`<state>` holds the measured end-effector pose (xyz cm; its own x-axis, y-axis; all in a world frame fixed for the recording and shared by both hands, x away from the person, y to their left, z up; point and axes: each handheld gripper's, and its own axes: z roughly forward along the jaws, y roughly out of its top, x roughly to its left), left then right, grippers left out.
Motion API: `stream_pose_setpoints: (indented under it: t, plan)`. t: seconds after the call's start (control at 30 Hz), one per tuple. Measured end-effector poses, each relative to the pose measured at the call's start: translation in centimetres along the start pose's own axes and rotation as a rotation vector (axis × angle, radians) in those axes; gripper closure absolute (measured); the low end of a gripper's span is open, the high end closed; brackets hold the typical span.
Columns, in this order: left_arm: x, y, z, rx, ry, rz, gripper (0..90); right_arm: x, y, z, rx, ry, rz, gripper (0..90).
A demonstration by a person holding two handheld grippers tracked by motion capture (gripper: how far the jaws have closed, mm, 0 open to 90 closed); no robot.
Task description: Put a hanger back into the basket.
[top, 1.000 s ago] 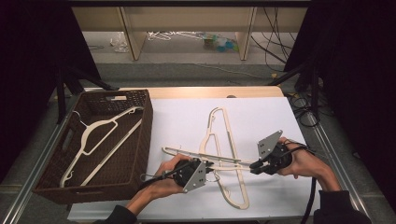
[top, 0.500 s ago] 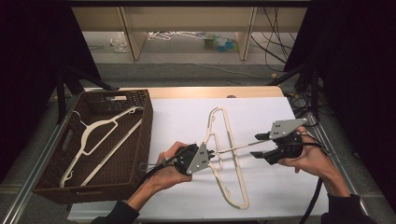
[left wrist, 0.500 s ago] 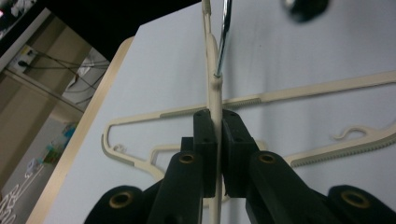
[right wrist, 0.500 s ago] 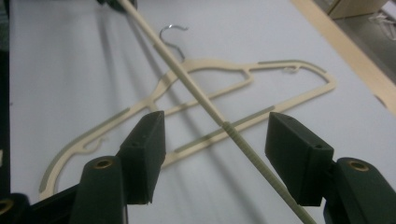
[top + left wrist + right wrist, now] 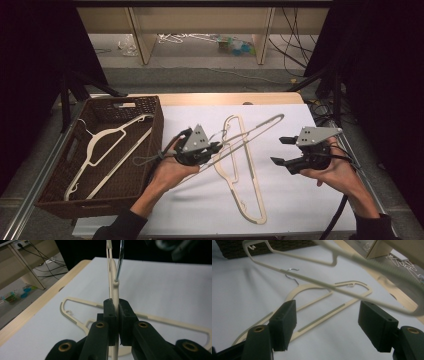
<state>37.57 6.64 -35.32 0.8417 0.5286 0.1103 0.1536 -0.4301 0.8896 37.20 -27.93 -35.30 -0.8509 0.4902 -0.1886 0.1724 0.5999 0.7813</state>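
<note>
My left gripper (image 5: 216, 148) (image 5: 116, 312) is shut on the neck of a cream hanger (image 5: 260, 127) (image 5: 113, 272), just below its metal hook (image 5: 120, 260). That hanger is raised off the table and slants up towards the far right. My right gripper (image 5: 281, 151) (image 5: 327, 322) stands open beside the hanger's far end; its jaws have just been opening and its pads touch nothing. In the right gripper view the raised hanger (image 5: 312, 280) crosses above the jaws. A second cream hanger (image 5: 250, 190) (image 5: 75, 318) (image 5: 342, 306) lies flat on the white sheet.
A dark woven basket (image 5: 159, 125) (image 5: 262, 247) stands at the table's left with another cream hanger (image 5: 107, 137) lying inside. The white sheet (image 5: 310, 200) covers the table, with a wooden edge (image 5: 225, 98) at the far side. Dark curtains hang on both sides.
Both grippers held the hanger low over the table. The right gripper has let go and opened. The left gripper has lifted the hanger, whose far end now tilts upward.
</note>
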Motion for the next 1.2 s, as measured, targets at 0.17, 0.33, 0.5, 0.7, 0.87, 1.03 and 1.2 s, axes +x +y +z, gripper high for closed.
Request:
stream_pose_setpoints:
  t: [0.17,0.33,0.5,0.7,0.87,1.03,1.2]
  plan:
    - [1.2,1.0,-2.0,-0.034,0.0,-0.103,85.7,1.5,-0.8,0.8,-0.004,0.006,0.018,29.1]
    - [2.2,1.8,-4.0,-0.075,-0.01,-0.171,85.7,2.9,-1.7,1.9,0.025,0.028,0.018,27.6]
    - [3.1,2.9,-6.2,-0.098,-0.012,-0.22,85.7,3.4,-1.8,2.3,0.035,0.053,0.008,27.6]
    - [3.5,3.9,-8.7,-0.091,-0.014,-0.233,85.7,4.0,-2.2,2.8,0.037,0.064,0.012,26.8]
    - [4.7,4.5,-11.3,-0.101,0.019,-0.243,85.7,4.4,-2.6,3.2,0.047,0.069,0.007,26.0]
    - [6.2,4.5,-14.4,-0.122,0.057,-0.264,85.7,4.7,-2.8,3.5,0.056,0.083,0.009,25.7]
    - [7.5,3.4,-17.0,-0.097,0.11,-0.268,85.7,4.9,-2.9,3.6,0.061,0.092,0.003,25.2]
